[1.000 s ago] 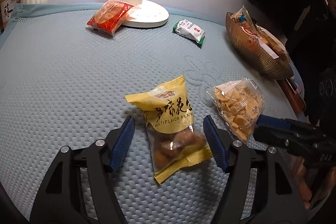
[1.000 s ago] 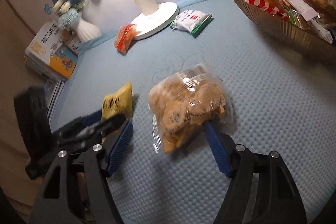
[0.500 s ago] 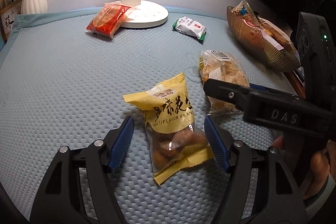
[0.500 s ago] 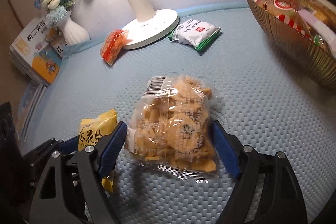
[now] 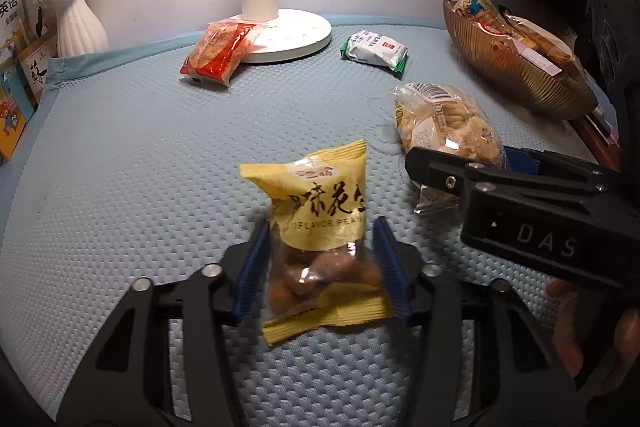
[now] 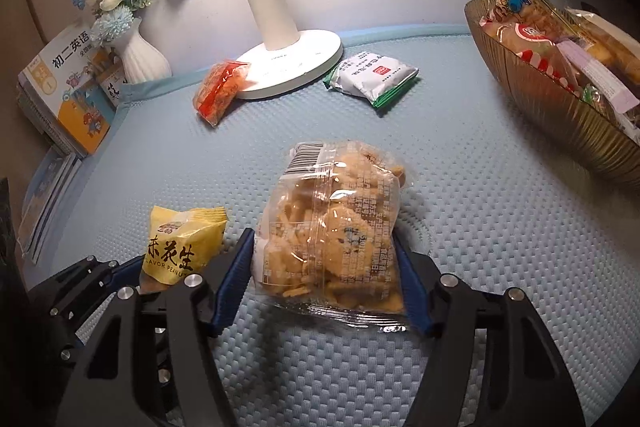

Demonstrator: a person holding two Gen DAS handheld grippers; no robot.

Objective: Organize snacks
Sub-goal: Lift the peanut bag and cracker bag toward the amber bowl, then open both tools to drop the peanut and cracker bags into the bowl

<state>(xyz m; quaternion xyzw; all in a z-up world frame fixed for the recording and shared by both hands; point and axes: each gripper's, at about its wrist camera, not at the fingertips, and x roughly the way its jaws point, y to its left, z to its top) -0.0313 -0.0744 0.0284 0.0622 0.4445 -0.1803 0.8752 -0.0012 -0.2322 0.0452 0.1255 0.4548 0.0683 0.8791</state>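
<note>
While the left claw (image 5: 320, 263) has its blue pads pinched in on the lower clear half of the yellow peanut bag (image 5: 320, 227), the right claw (image 6: 326, 267) is doing the same thing to the clear cracker bag (image 6: 332, 227), pads pressed against both its sides. Both bags look raised a bit off the blue textured surface (image 5: 120, 167), though it's hard to be sure for the cracker bag. The two claws sit just beside each other, cracker bag to the right of the peanuts. Further back, a red snack pack (image 5: 218, 53) leans on the white lamp base (image 5: 288, 35), with a green-and-white packet (image 5: 374, 51) just right of it. Off on the right edge is the gold ribbed bowl (image 6: 560, 111), already stuffed with snacks. A white vase (image 6: 140, 61) with blue flowers and some books (image 6: 66, 91) are at far left.
</note>
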